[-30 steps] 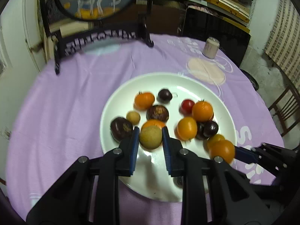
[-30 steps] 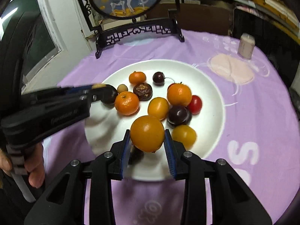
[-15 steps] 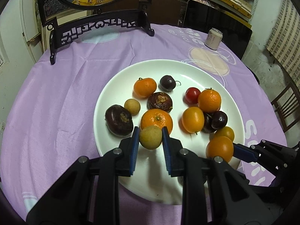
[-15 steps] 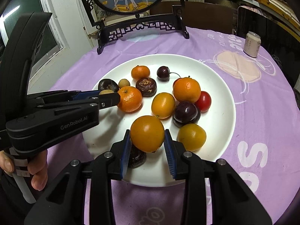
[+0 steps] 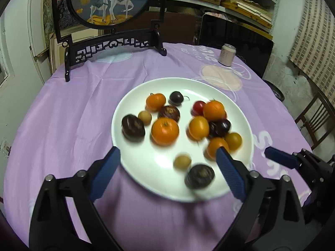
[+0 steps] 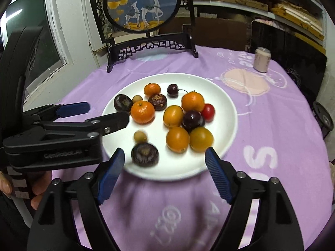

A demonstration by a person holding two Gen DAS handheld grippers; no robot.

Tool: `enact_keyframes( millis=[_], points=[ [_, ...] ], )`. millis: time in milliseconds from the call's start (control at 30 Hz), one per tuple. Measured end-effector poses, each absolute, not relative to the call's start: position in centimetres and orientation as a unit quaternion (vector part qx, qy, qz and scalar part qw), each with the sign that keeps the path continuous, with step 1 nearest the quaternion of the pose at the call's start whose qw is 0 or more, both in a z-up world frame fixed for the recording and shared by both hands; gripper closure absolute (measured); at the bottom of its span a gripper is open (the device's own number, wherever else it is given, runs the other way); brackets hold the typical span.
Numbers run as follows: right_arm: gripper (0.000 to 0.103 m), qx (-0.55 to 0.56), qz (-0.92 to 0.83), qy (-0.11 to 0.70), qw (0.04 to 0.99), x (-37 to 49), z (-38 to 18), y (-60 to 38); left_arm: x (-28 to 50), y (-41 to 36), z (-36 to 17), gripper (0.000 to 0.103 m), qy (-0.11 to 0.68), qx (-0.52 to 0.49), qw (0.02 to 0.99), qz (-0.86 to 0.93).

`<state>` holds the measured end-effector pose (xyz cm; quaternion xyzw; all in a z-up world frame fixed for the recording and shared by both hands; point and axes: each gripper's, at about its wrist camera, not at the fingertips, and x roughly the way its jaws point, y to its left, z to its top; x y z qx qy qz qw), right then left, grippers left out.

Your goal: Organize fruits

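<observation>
A white plate (image 5: 129, 102) (image 6: 228, 113) on the purple cloth holds several fruits: oranges, dark plums, a cherry, a red tomato and small tan longans. My left gripper (image 5: 167, 159) is open and empty above the plate's near edge; a tan longan (image 5: 182, 162) (image 6: 140, 137) lies loose on the plate beside a dark fruit (image 5: 200, 176) (image 6: 144, 154). My right gripper (image 6: 164, 156) is open and empty over the plate's near rim; an orange (image 6: 177, 139) (image 5: 215, 146) rests on the plate just beyond it. The left gripper also shows in the right wrist view (image 6: 88, 115).
A dark carved stand with a round deer picture (image 5: 111, 16) (image 6: 144, 10) stands at the table's far side. A small pale can (image 5: 227, 54) (image 6: 261, 59) sits far right. A wooden chair (image 5: 316, 117) is off the table's right edge.
Both grippers opened and pulled back. The left let go of the tan longan and the right let go of the orange; both fruits now lie on the plate.
</observation>
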<state>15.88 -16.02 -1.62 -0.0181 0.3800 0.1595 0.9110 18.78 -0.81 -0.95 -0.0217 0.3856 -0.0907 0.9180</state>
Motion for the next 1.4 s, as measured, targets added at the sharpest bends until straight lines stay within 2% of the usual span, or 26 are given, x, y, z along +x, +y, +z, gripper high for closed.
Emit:
enact_keyframes(
  millis=[467, 1400],
  points=[
    [0.024, -0.008, 0.102, 0.391, 0.915, 10.2, -1.6, -18.7, 11.5, -1.3, -0.4, 0.005, 0.376, 0.007, 0.923, -0.083],
    [0.024, -0.022, 0.120, 0.383, 0.916, 8.1, -0.8, -17.2, 9.3, -0.8, 0.8, 0.002, 0.362, 0.002, 0.927, -0.094]
  ],
)
